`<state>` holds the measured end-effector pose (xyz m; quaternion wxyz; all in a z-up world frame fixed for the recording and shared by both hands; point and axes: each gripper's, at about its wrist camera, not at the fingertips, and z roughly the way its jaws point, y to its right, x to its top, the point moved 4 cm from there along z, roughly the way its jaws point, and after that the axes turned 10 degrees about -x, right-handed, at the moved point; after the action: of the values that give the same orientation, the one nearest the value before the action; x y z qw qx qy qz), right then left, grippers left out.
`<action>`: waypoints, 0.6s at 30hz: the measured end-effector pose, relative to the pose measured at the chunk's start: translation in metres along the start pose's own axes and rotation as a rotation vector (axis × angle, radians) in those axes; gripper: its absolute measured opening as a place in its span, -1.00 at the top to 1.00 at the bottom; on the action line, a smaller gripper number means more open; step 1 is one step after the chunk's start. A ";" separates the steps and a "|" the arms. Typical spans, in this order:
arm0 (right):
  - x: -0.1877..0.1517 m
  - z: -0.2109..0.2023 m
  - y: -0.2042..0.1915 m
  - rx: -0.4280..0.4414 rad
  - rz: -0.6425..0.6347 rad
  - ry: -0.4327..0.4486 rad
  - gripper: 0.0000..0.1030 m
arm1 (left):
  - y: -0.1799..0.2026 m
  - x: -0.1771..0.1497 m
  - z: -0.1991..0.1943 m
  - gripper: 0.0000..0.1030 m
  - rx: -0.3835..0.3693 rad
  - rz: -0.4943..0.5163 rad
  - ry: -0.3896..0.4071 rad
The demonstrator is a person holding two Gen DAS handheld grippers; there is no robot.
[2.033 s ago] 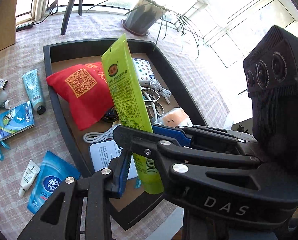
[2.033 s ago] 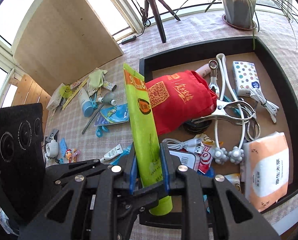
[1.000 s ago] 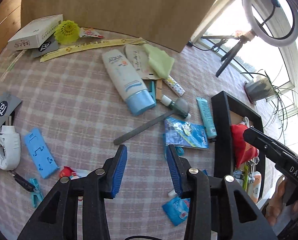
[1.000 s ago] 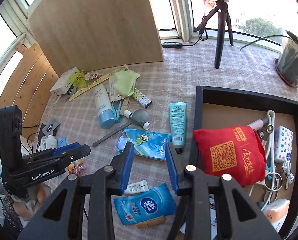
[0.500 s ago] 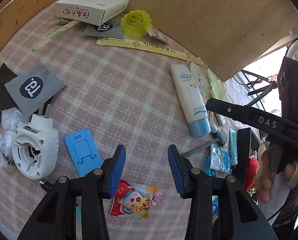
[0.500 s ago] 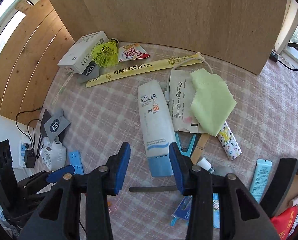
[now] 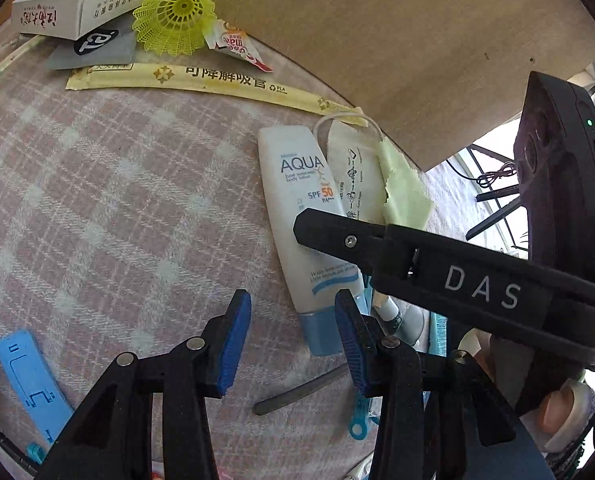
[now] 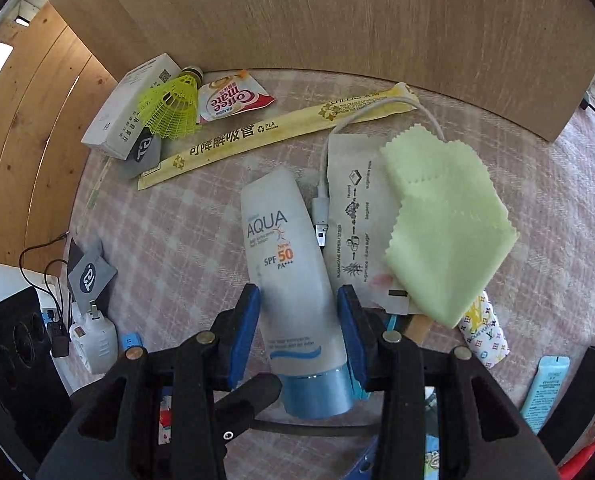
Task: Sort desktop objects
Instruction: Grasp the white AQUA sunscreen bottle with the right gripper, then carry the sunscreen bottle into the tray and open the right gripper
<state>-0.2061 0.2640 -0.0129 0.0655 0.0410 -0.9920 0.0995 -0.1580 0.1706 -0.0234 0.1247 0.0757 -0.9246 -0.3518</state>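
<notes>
Sunscreen tube point(image 8: 293, 288) flat on the checked tablecloth point(image 8: 185, 240), cap end toward the camera, lying between the blue pads of the right gripper point(image 8: 299, 332). Jaws apart, straddling the tube; possibly brushing its sides already, hard to tell from this angle, but not clamped. Left gripper point(image 7: 293, 336) also released, empty, hovering over bare cloth just beside the tube's cap.

Risks from here: a squeeze on the soft, rounded body could let it slip forward out of the pads. USB cable plug point(image 8: 320, 220) and paper sleeve point(image 8: 357, 232) just beside the right-hand pad, easily snagged or dragged along. Green cloth point(image 8: 445, 220) on the sleeve likely to shift too.
</notes>
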 end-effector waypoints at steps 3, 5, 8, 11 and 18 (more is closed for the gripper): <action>-0.004 0.002 0.000 0.057 0.036 0.002 0.23 | 0.002 0.002 0.006 0.24 -0.047 -0.007 -0.003; -0.012 0.001 0.000 0.067 0.058 0.026 0.23 | 0.003 0.000 0.009 0.21 -0.043 -0.003 -0.004; -0.026 -0.001 0.005 0.084 0.089 0.041 0.24 | 0.008 -0.010 0.010 0.22 -0.037 0.023 -0.025; -0.041 -0.005 0.014 0.142 0.148 0.034 0.27 | 0.016 -0.020 0.004 0.24 -0.020 0.054 -0.025; -0.075 -0.034 0.025 0.164 0.173 0.071 0.28 | 0.049 -0.048 -0.001 0.23 -0.021 0.126 -0.026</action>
<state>-0.1299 0.3006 0.0049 0.0880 -0.0429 -0.9775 0.1869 -0.1144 0.2173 0.0017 0.1355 0.0113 -0.9254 -0.3538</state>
